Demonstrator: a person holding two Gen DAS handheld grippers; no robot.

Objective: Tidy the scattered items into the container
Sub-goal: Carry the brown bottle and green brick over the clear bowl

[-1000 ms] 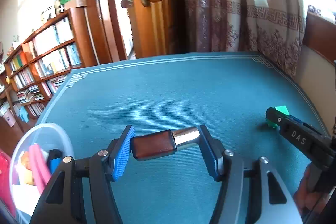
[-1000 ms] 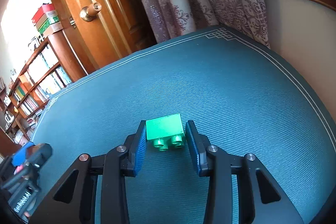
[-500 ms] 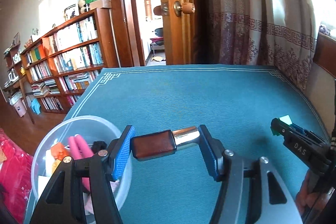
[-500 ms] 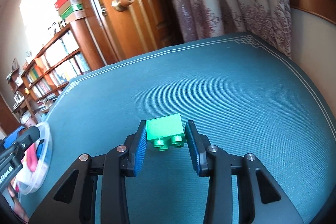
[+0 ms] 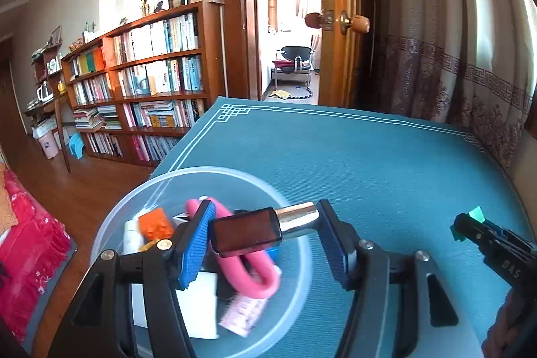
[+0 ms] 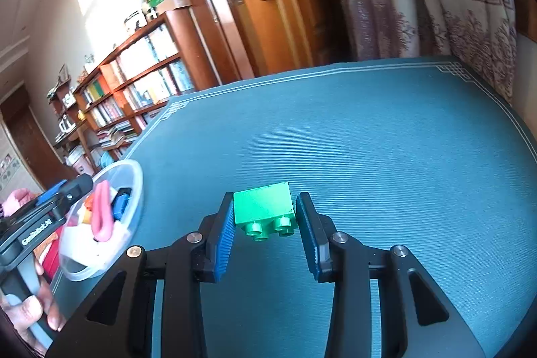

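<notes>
My left gripper (image 5: 265, 230) is shut on a brown stick with a silver metal end (image 5: 246, 232) and holds it crosswise above a clear plastic bowl (image 5: 235, 171). Inside the bowl lie a pink curved piece (image 5: 248, 274), an orange brick (image 5: 156, 225), a white box (image 5: 198, 307) and other small items. My right gripper (image 6: 265, 213) is shut on a green brick (image 6: 261, 203), studs toward the camera, above the teal table mat (image 6: 369, 140). From the right wrist view the bowl (image 6: 136, 176) sits far left, with the left gripper (image 6: 50, 207) over it.
The bowl stands at the mat's left edge (image 5: 188, 150), with wooden floor (image 5: 87, 190) below. A bookshelf (image 5: 151, 83), an open door (image 5: 339, 22) and curtains (image 5: 453, 56) stand beyond the table. A person's hand (image 6: 30, 311) grips the left tool.
My left gripper has swung left with the brown stick and now hangs over the bowl. The right gripper, still holding the green brick, has turned left, bringing the bowl into its view.
</notes>
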